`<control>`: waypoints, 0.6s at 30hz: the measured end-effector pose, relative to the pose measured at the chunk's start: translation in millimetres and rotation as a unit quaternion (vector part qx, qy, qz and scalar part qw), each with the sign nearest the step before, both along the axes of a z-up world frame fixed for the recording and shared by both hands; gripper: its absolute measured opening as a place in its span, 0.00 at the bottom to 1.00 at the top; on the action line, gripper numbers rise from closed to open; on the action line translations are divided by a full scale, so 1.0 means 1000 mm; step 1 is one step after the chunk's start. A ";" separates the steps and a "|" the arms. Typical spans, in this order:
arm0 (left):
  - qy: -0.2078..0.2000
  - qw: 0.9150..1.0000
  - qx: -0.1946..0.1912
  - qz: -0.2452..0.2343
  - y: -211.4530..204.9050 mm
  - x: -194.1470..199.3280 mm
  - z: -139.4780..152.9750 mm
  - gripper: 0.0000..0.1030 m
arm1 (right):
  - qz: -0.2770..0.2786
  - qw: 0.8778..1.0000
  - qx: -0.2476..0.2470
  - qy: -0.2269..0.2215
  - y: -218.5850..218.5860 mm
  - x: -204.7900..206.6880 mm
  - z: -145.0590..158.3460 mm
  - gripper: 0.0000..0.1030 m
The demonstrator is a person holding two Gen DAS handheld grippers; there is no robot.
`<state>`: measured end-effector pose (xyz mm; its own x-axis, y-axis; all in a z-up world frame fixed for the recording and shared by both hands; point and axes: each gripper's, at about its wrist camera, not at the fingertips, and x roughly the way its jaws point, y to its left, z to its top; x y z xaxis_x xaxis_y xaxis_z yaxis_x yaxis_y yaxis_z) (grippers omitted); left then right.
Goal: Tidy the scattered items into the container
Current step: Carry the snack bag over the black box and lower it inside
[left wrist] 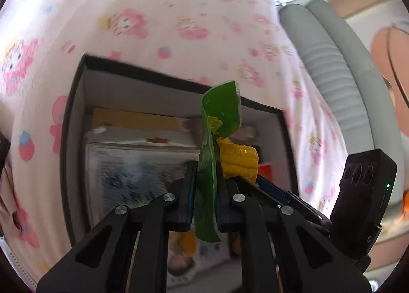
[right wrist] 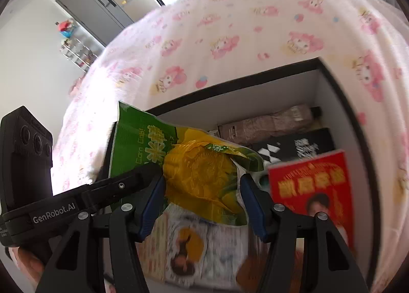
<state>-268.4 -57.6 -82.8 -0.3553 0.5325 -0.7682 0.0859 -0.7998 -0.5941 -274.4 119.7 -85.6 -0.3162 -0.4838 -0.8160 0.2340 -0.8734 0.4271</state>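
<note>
Left wrist view, entry one: my left gripper is pinched tight on the green flap of the corn packet, which hangs directly above the open box.

Right wrist view, entry two: my right gripper stands spread, its blue pads either side of the packet's yellow bulge; I cannot tell whether either pad touches it. The left tool reaches in from the left of this view onto the same corn packet.

Entry three, already in the box: a red packet standing on edge, a black carton, a brown wrapped bundle, and a printed packet lying flat on the bottom.

Entry four, bedsheet: no stray items show on the visible part of it around the box, though much lies outside both views.

Status, my judgement: most of the tidying looks done. The corn packet is over the box but not yet released, so lowering and letting go remain.
</note>
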 end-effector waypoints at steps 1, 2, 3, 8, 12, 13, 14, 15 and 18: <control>-0.011 1.000 -0.005 0.007 -0.001 -0.005 -0.007 0.09 | 0.000 1.000 0.001 -0.010 -0.004 -0.005 -0.007 0.55; -0.018 1.000 -0.017 0.009 -0.003 -0.006 -0.012 0.09 | 0.000 1.000 0.003 -0.018 -0.008 -0.008 -0.012 0.52; -0.017 1.000 -0.022 0.011 -0.003 -0.007 -0.013 0.09 | -0.002 1.000 0.003 -0.023 -0.011 -0.010 -0.017 0.51; 0.014 0.998 -0.055 0.007 0.000 0.002 0.002 0.15 | -0.005 1.000 -0.007 -0.025 -0.007 -0.016 -0.014 0.45; 0.066 0.991 -0.112 0.014 0.006 0.015 0.023 0.15 | -0.025 1.000 0.002 0.002 0.008 -0.004 0.000 0.43; 0.074 0.990 -0.118 0.010 0.009 0.016 0.024 0.15 | -0.028 1.000 0.002 0.004 0.011 -0.003 0.002 0.43; 0.078 0.990 -0.117 0.004 0.011 0.018 0.026 0.15 | -0.029 1.000 0.004 0.003 0.013 -0.002 0.002 0.42; 0.078 0.991 -0.111 0.000 0.011 0.016 0.024 0.15 | -0.029 1.000 0.009 0.002 0.015 -0.001 0.002 0.40; 0.074 0.993 -0.089 -0.013 0.016 0.014 0.019 0.15 | -0.024 1.000 0.016 -0.012 0.018 0.005 0.001 0.36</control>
